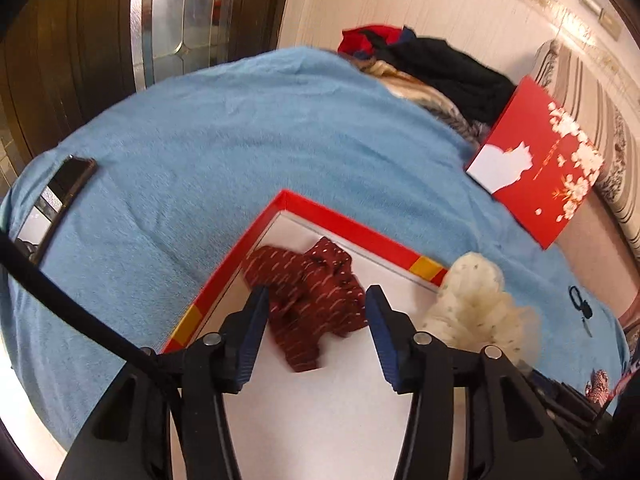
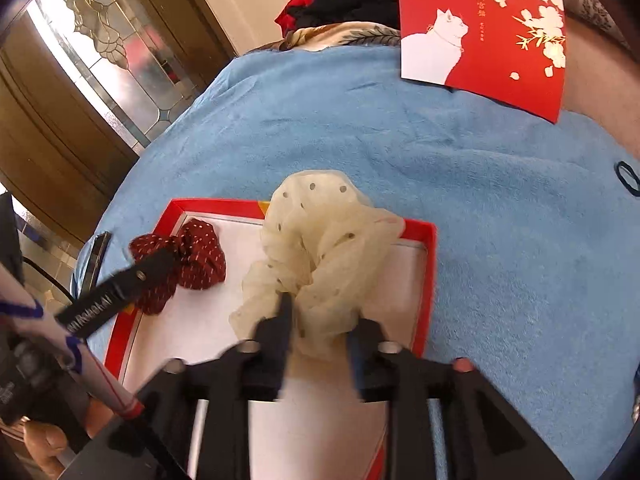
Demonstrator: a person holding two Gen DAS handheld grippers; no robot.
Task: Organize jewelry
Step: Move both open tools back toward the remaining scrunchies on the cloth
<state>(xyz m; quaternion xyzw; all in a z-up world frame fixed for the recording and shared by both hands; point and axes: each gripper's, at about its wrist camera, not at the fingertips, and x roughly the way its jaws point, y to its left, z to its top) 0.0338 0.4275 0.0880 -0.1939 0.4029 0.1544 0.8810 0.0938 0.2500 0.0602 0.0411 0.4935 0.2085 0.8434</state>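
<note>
A shallow red box (image 1: 344, 226) with a white floor lies on a blue towel; it also shows in the right wrist view (image 2: 430, 272). A dark red spotted scrunchie (image 1: 316, 304) lies inside it, between the fingertips of my open left gripper (image 1: 317, 300), which is just above it. The same scrunchie shows in the right wrist view (image 2: 192, 260). My right gripper (image 2: 324, 312) is shut on a cream dotted scrunchie (image 2: 328, 248) held over the box; it also shows in the left wrist view (image 1: 476, 300).
The red box lid (image 1: 540, 164) with a white cat print lies at the far right, also in the right wrist view (image 2: 492, 36). A black phone (image 1: 60, 196) lies at the left. A black hair tie (image 2: 628, 178) is on the towel. Clothes (image 1: 440, 64) are piled behind.
</note>
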